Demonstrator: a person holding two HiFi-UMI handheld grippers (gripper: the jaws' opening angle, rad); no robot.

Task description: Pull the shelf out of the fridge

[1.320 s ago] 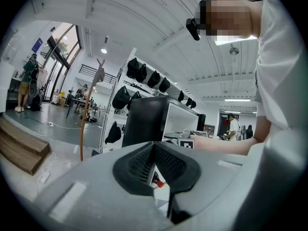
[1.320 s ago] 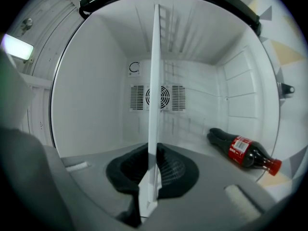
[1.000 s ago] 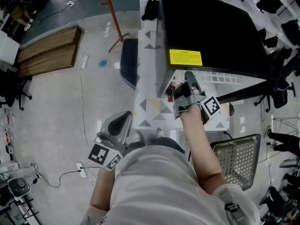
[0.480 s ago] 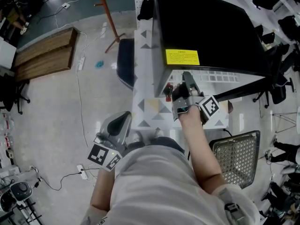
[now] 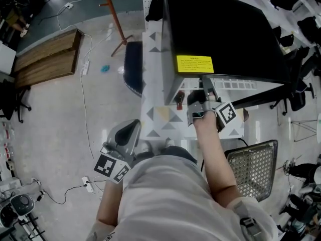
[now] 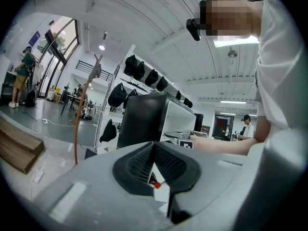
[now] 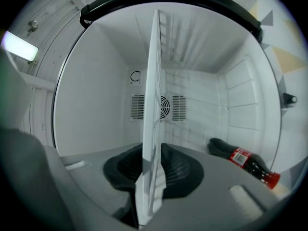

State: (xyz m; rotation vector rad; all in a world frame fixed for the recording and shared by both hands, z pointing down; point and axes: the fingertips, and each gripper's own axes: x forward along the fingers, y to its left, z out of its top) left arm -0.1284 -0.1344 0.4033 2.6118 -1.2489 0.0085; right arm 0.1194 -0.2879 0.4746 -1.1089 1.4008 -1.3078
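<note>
Right, plenty of clutter round this one: a wooden platform (image 5: 47, 56) lies on the concrete floor off to the left, with an orange coat stand (image 5: 114, 16) beyond it. A dark chair (image 5: 134, 67) is tucked against the table (image 5: 160, 119) with the grey triangle pattern, and a wire basket (image 5: 253, 167) sits down at the person's right. On that table stands the black fridge (image 5: 220, 29), a yellow sticker (image 5: 195, 63) on its top and its door (image 5: 261, 100) swung open to the right. Inside, a cola bottle (image 7: 245, 160) with a red label lies at the picture's right, apart from the shelf and clear of the jaws. A round fan grille (image 7: 163, 107) sits in the back wall.

Now the right gripper (image 5: 203, 89) reaches level into the opening. Its own view shows the white wire shelf (image 7: 154, 81) edge-on, running from the back of the fridge straight down between the two black pads (image 7: 180, 170). The jaws have just been opening. They stand partway apart with the shelf between them, the pads close on each side but not pinching it. The left gripper (image 5: 131, 128) hangs low at the person's left side, well away from the fridge, its tips closed together on nothing.

From the head view the fridge's top hides the whole interior, so the shelf does not show there. The shelf's near edge runs off the bottom of the right gripper view, and whether it sits in its runners I cannot tell.
</note>
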